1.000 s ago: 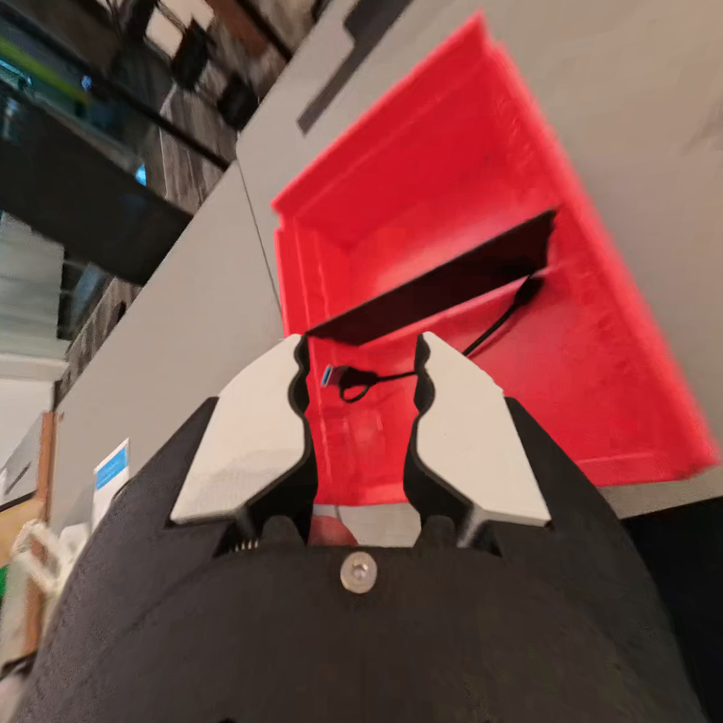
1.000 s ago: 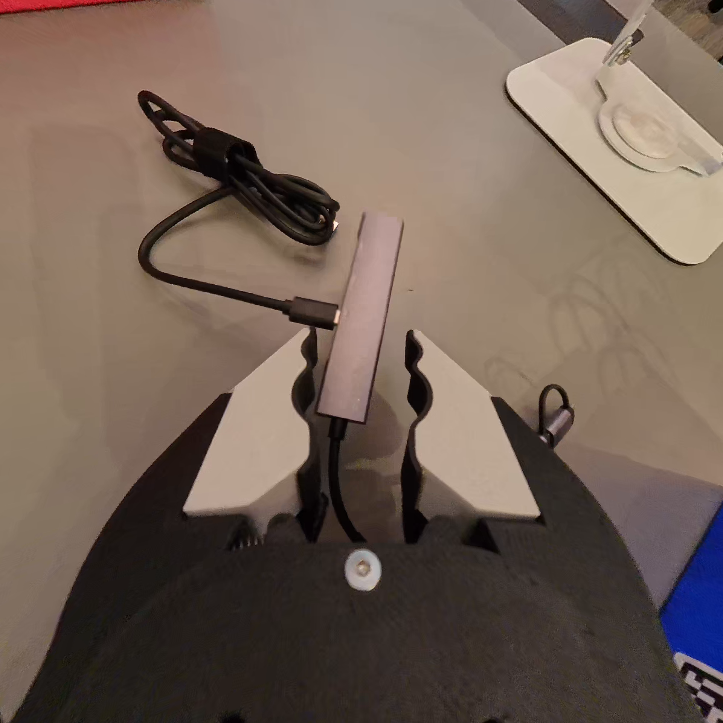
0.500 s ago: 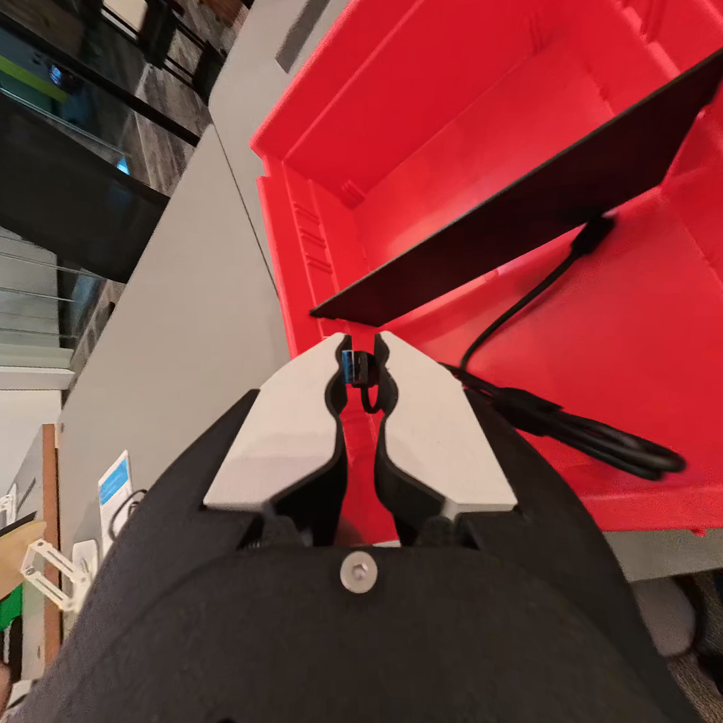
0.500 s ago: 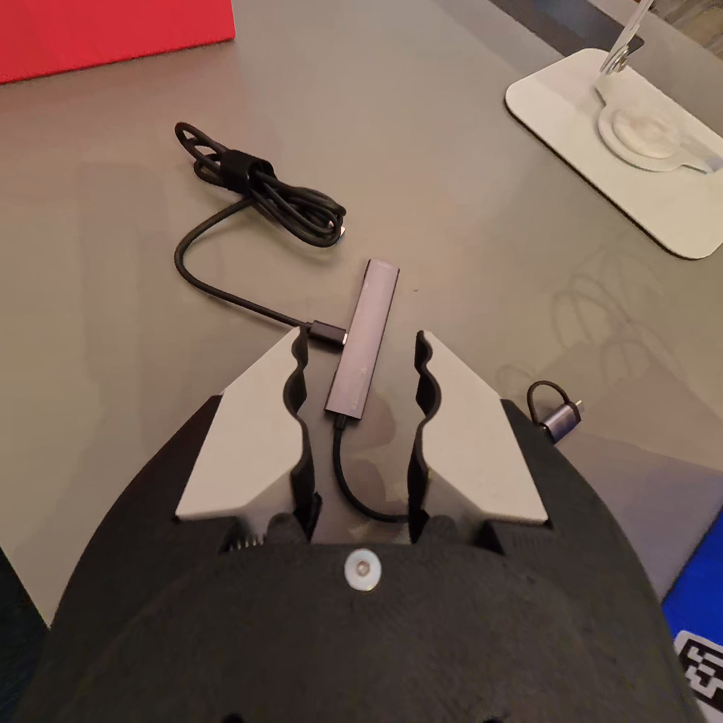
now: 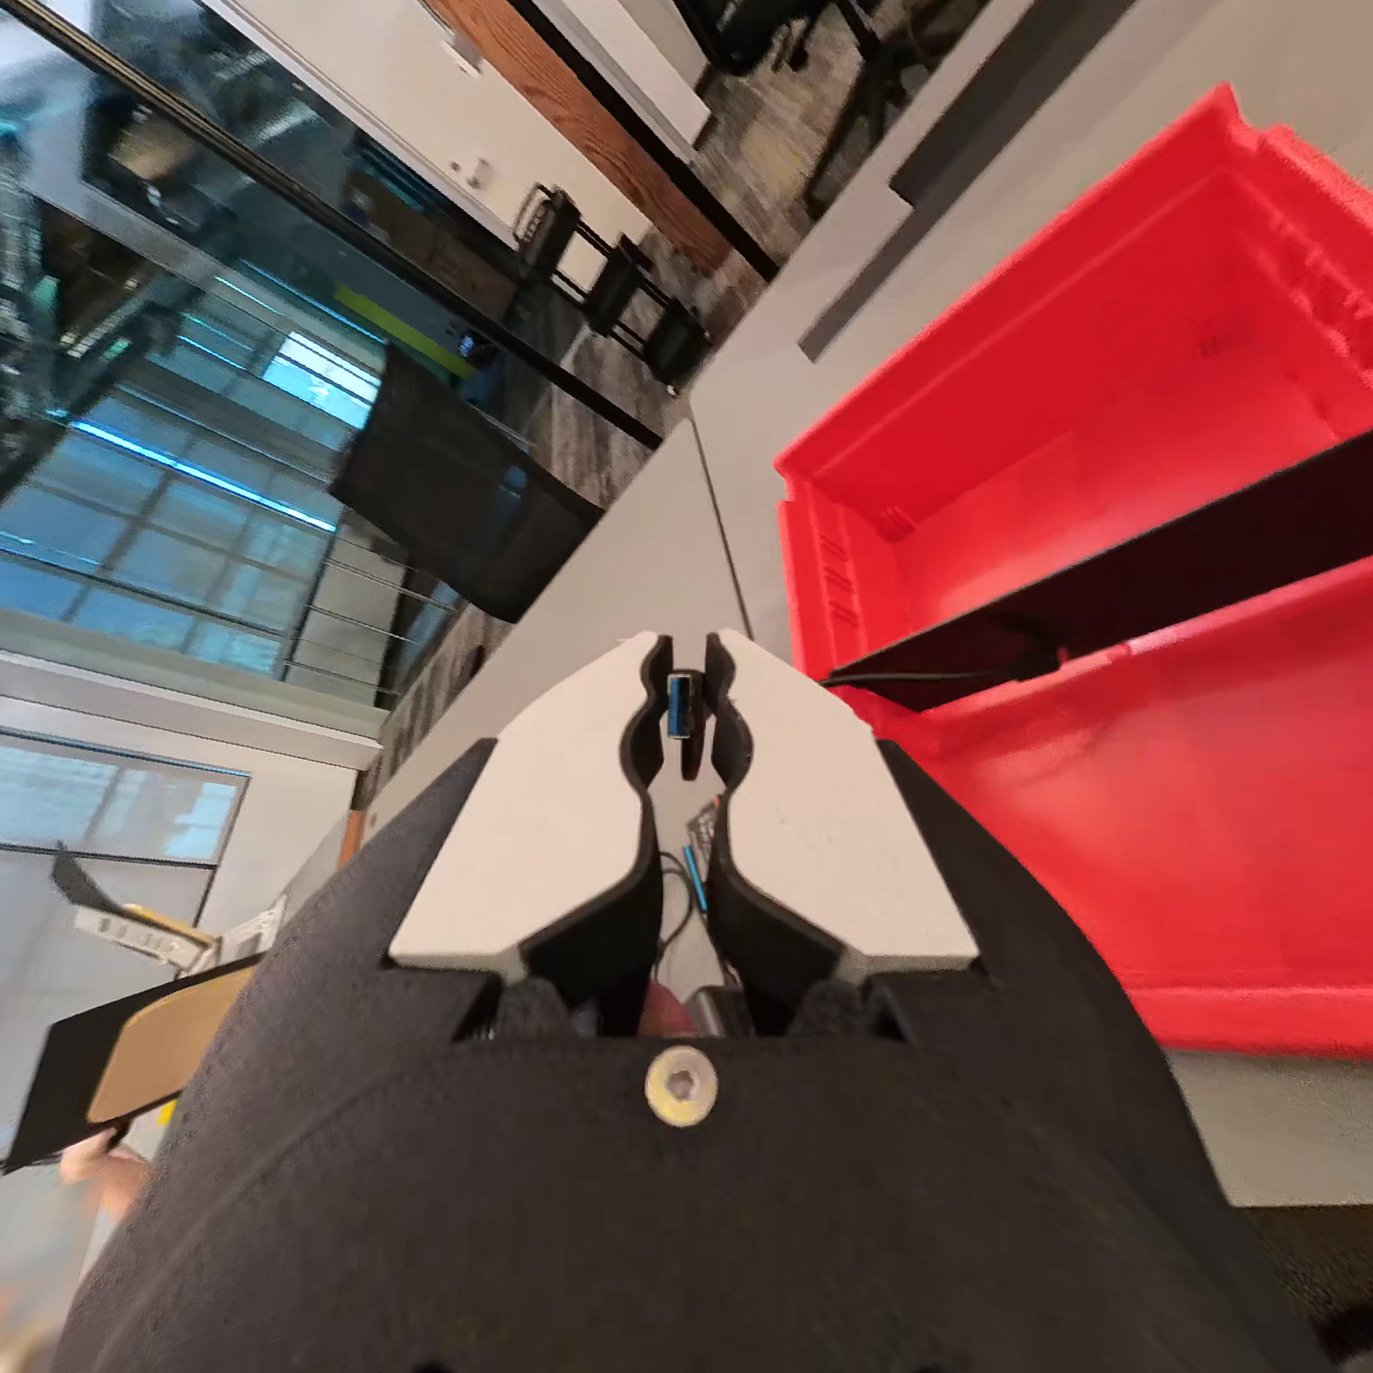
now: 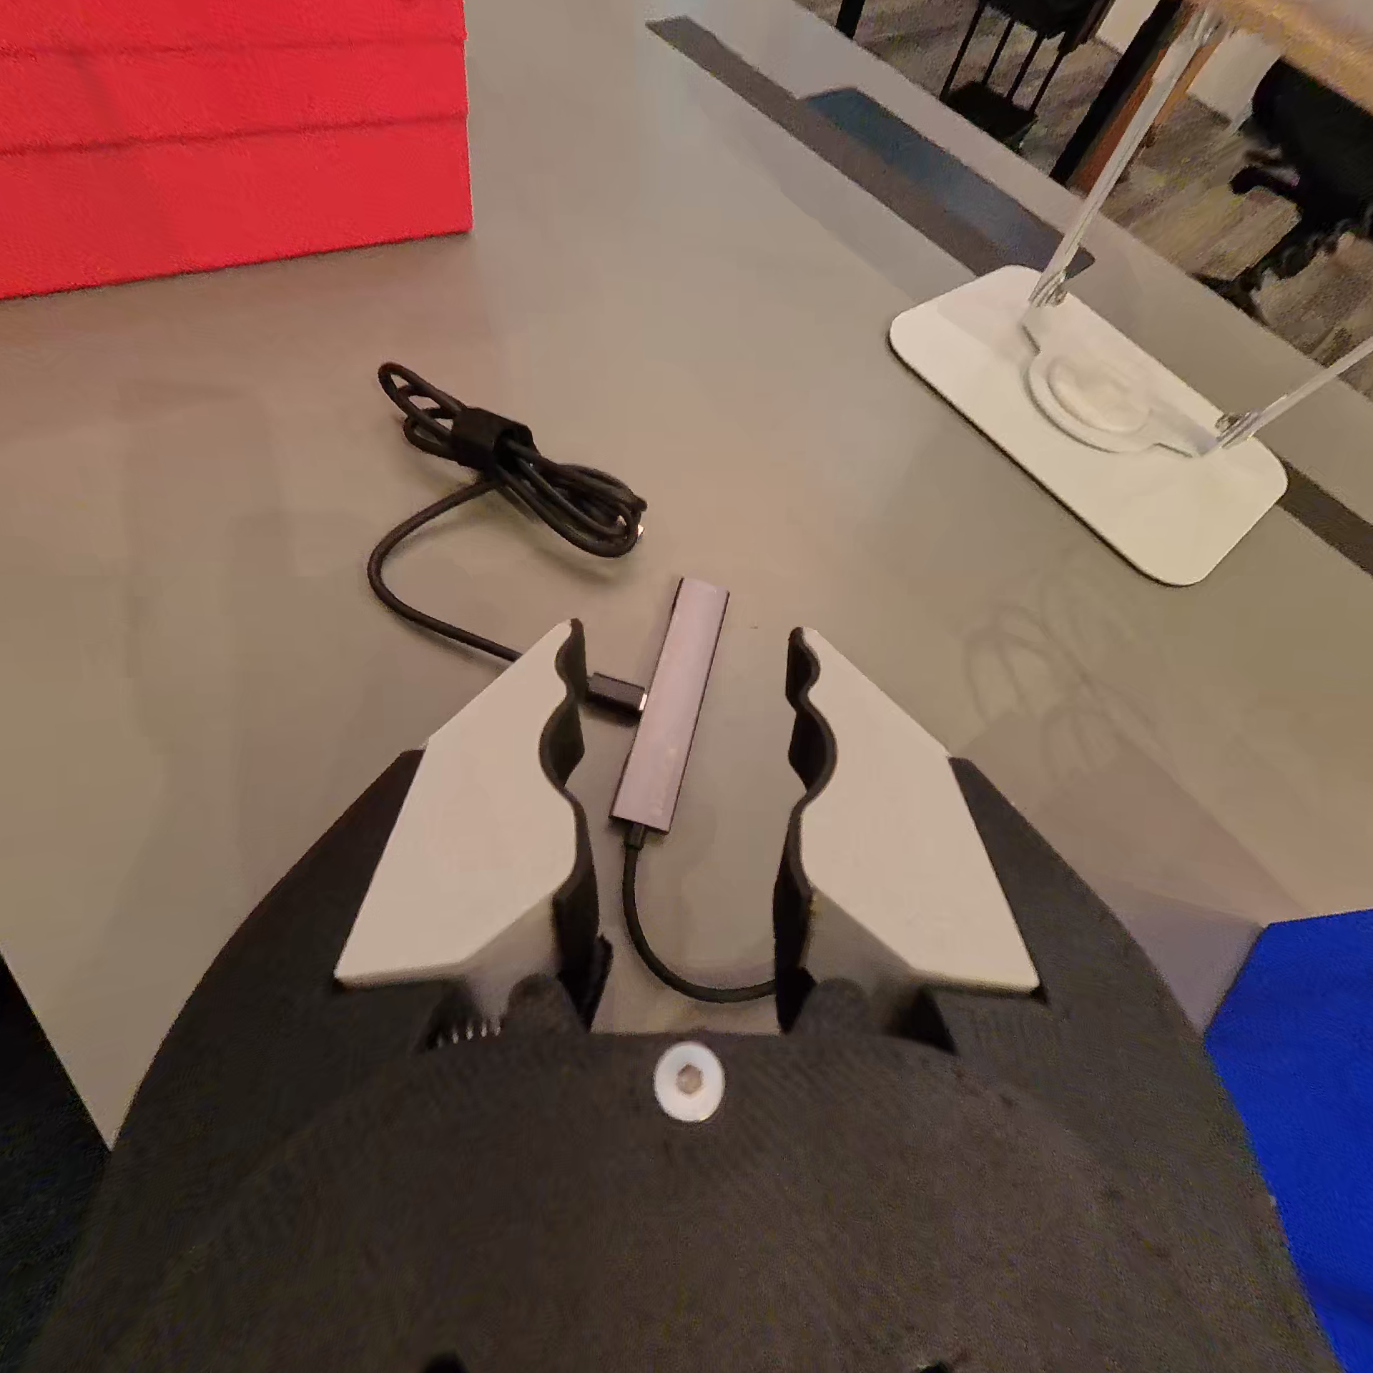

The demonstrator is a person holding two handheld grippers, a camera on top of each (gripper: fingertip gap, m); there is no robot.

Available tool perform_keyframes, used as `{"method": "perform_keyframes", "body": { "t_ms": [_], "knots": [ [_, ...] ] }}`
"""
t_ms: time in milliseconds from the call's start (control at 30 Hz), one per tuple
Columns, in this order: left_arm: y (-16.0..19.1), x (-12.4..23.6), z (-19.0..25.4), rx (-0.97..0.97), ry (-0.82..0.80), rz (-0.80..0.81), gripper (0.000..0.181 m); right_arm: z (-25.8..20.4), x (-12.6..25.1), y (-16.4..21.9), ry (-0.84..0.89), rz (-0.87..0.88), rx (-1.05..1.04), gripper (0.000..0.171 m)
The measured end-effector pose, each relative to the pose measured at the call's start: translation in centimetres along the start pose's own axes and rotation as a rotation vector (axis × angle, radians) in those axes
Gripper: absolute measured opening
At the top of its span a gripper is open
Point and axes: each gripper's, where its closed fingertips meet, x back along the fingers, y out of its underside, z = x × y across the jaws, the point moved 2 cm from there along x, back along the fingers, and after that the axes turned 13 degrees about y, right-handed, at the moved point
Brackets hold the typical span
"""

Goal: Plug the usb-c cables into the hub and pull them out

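Left wrist view, left to right: glazed partition and dark floor beyond; grey table; left gripper, jaws nearly together, clamping a blue-tongued plug held off the table; red bin with a black divider across it.

Right wrist view, left to right: red bin's side wall; black cable, strapped in a bundle, one end plugged into the side of the grey hub, which lies flat on the table; right gripper, jaws wide apart, holding nothing, either side of the hub without touching; white stand base; blue patch.
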Motion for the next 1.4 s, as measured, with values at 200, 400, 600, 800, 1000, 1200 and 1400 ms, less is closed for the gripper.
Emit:
{"method": "perform_keyframes", "body": {
  "t_ms": [200, 400, 600, 800, 1000, 1200, 1400],
  "knots": [
    [-4.5, 4.0, -2.4, -0.019, -0.107, 0.108, 0.008, -0.2, 1.2, -2.2, 0.002, 0.069, 0.009, 0.052],
    [-11.6, 7.7, -2.0, -0.035, -0.129, 0.292, 0.008, -0.6, 2.4, -3.6, -0.013, 0.116, 0.009, 0.051],
    [-18.6, 7.6, 3.0, -0.019, 0.041, 0.484, 0.008, -2.1, 3.4, -5.2, -0.064, 0.191, 0.032, 0.055],
    [-23.3, 4.8, 10.2, -0.039, 0.265, 0.591, 0.008, -3.5, 3.1, -6.1, -0.088, 0.221, 0.091, 0.056],
    [-25.6, 2.9, 15.9, -0.110, 0.403, 0.609, 0.008, -3.0, 0.7, -6.0, 0.044, 0.214, 0.253, 0.051],
    [-26.7, 2.4, 18.5, -0.119, 0.490, 0.627, 0.008, -2.3, -2.4, -4.6, 0.196, 0.165, 0.465, 0.031],
    [-26.0, 1.1, 18.7, -0.093, 0.521, 0.606, 0.008, -2.6, -3.3, -3.6, 0.183, 0.135, 0.520, 0.000]
  ]
}}
